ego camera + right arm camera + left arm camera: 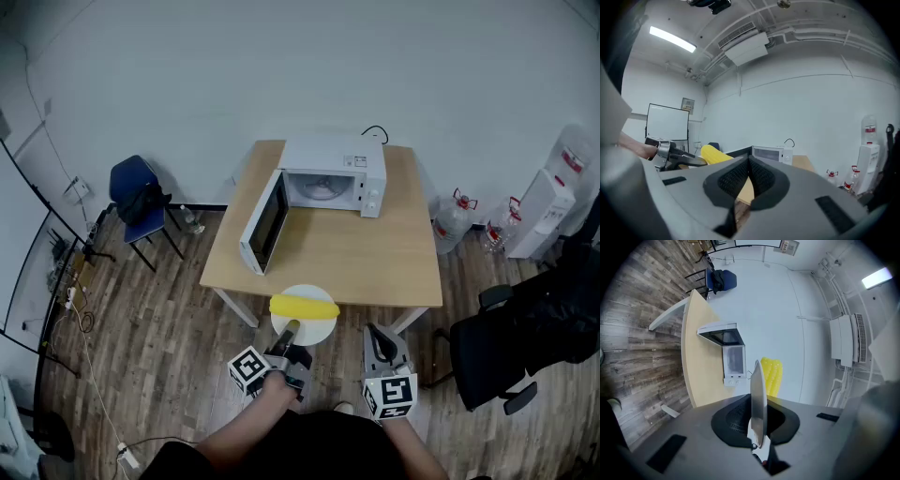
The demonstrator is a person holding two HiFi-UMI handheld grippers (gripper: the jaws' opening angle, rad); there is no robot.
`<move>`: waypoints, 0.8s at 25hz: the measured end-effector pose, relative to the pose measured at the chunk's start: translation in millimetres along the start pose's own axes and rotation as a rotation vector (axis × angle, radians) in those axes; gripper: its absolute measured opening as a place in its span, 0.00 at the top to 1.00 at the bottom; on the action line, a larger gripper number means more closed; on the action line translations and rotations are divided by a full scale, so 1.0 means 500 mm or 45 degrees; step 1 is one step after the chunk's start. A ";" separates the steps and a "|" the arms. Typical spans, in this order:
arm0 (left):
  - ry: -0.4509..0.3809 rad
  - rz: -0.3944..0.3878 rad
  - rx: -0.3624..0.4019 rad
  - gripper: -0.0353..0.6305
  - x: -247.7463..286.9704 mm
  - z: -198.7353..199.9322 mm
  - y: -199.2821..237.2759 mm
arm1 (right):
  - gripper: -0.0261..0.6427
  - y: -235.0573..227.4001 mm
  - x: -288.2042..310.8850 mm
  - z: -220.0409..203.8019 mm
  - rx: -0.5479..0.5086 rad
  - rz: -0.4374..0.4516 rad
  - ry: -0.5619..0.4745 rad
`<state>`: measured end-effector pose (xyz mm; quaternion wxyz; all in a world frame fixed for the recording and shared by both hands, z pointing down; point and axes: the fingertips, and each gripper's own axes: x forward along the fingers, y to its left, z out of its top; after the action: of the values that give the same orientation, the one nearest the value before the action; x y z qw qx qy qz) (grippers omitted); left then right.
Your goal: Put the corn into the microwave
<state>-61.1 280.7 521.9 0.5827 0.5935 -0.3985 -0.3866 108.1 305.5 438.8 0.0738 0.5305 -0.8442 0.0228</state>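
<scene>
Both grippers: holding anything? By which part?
The left gripper is shut on the near rim of the round white plate, which carries the yellow corn cob. The right gripper is shut and holds nothing.

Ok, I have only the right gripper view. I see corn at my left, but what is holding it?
Observer: The corn lies on a white plate; the left gripper is shut on its rim.
Operator: Is the microwave door open?
Observer: Yes. In the head view the microwave has its door swung wide open.
Operator: And where is the plate now?
Observer: At the near edge of the table, well apart from the microwave.
</scene>
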 end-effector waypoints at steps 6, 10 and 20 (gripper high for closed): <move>-0.028 0.023 0.035 0.91 -0.020 0.003 0.008 | 0.87 0.011 -0.016 -0.008 -0.022 0.020 0.026; -0.037 0.005 0.017 0.91 -0.019 -0.008 0.006 | 0.87 -0.003 -0.021 -0.016 -0.005 0.008 0.025; -0.074 0.003 -0.044 0.91 -0.009 -0.058 0.016 | 0.87 -0.067 -0.040 -0.020 0.037 -0.003 -0.004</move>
<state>-36.2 295.7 530.5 0.5815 0.5714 -0.4092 -0.4098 147.6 309.7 444.4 0.0650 0.5325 -0.8432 0.0341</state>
